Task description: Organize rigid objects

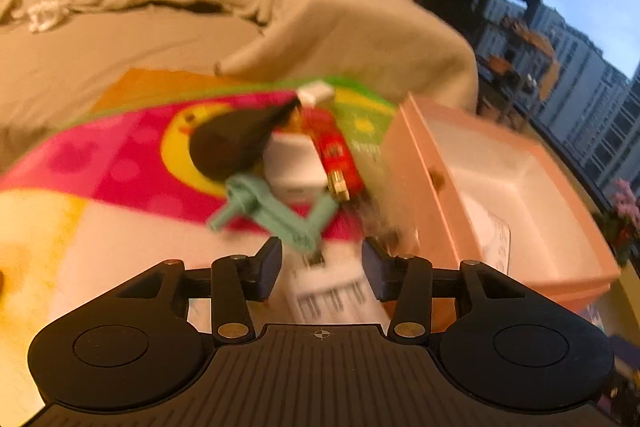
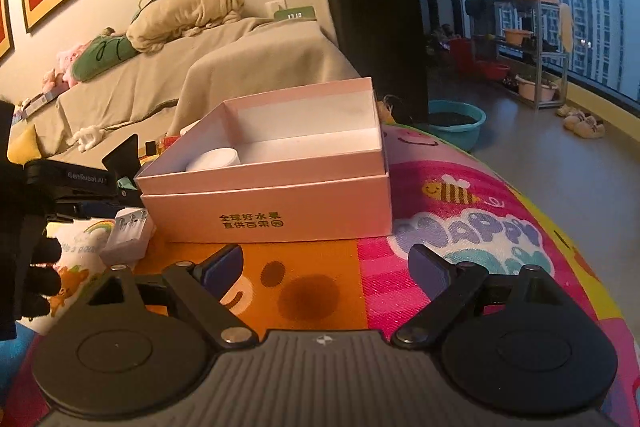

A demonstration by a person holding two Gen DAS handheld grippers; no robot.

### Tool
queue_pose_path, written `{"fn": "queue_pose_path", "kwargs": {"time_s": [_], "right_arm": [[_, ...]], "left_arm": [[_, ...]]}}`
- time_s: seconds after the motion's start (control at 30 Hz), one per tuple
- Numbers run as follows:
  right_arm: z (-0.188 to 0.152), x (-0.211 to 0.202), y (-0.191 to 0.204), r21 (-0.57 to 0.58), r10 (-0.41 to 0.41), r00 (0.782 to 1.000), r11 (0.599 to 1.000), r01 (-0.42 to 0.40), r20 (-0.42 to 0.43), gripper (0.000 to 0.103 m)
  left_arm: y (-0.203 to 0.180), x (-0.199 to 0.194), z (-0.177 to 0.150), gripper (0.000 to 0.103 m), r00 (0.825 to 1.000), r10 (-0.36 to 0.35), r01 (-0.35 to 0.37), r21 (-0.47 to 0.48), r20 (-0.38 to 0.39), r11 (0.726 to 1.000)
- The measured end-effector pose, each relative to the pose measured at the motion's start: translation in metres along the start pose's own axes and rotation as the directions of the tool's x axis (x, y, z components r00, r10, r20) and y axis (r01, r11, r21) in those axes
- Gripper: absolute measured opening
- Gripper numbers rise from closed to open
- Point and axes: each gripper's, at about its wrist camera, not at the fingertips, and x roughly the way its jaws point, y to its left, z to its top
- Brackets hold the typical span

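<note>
Left wrist view: the left claw (image 1: 322, 267) is spread, nothing pinched, over a blurred white barcoded packet (image 1: 336, 297) just left of the pink box (image 1: 424, 187).

Right wrist view: the right claw (image 2: 326, 267) gapes wide and empty before that box, printed "全球好水果"; the mat (image 2: 472, 227) reads "HAPPY".

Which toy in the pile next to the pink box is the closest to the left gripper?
The teal plastic piece. It lies at the near edge of the pile, just ahead of the left gripper; the black cone and red packet sit farther back.
</note>
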Motion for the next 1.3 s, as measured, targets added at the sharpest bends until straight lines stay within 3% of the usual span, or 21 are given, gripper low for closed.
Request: {"fn": "queue_pose_path", "kwargs": {"time_s": [0.17, 0.33, 0.4, 0.53, 0.8, 0.9, 1.0, 1.07, 1.17, 1.3], "right_arm": [[0.0, 0.002, -0.002, 0.013, 0.002, 1.0, 1.0, -0.002, -0.009, 0.09], [0.0, 0.006, -0.005, 0.03, 0.01, 0.999, 1.0, -0.009, -0.032, 0.09], [0.001, 0.008, -0.008, 0.052, 0.013, 0.999, 0.999, -0.011, -0.044, 0.09], [0.002, 0.013, -0.016, 0.109, 0.026, 0.997, 0.994, -0.018, -0.074, 0.09], [0.001, 0.015, -0.02, 0.142, 0.047, 0.996, 0.989, -0.036, -0.073, 0.092], [0.001, 0.015, -0.019, 0.137, 0.042, 0.996, 0.99, -0.032, -0.075, 0.092], [0.001, 0.016, -0.018, 0.13, 0.038, 0.996, 0.991, -0.027, -0.08, 0.092], [0.001, 0.016, -0.017, 0.125, 0.035, 0.996, 0.992, -0.025, -0.081, 0.092], [0.001, 0.016, -0.015, 0.106, 0.036, 0.995, 0.994, -0.027, -0.088, 0.093], [0.0, 0.025, 0.018, -0.089, 0.008, 0.99, 0.996, -0.021, -0.144, 0.092]], "left_arm": [[-0.003, -0.003, 0.01, 0.048, 0.997, 0.023, -0.027, 0.048, 0.078, 0.998], [-0.003, 0.03, 0.018, 0.043, 0.995, 0.095, -0.093, 0.111, -0.014, 0.99], [0.001, 0.034, 0.014, 0.042, 0.997, 0.071, -0.067, 0.109, -0.037, 0.992], [-0.002, 0.023, 0.002, 0.024, 0.997, 0.056, -0.045, 0.194, -0.05, 0.98], [0.001, -0.029, -0.037, 0.024, 0.985, -0.092, 0.129, 0.266, -0.148, 0.955], [0.004, -0.043, -0.046, 0.024, 0.98, -0.107, 0.144, 0.229, -0.166, 0.963], [0.008, -0.061, -0.048, 0.024, 0.983, -0.1, 0.118, 0.115, -0.153, 0.986], [0.005, -0.071, -0.048, 0.024, 0.974, -0.157, 0.17, 0.07, -0.162, 0.983], [-0.007, -0.086, -0.057, 0.024, 0.959, -0.21, 0.228, 0.077, -0.193, 0.971], [-0.006, -0.091, -0.068, 0.024, 0.962, -0.186, 0.206, 0.086, -0.199, 0.975]]}}
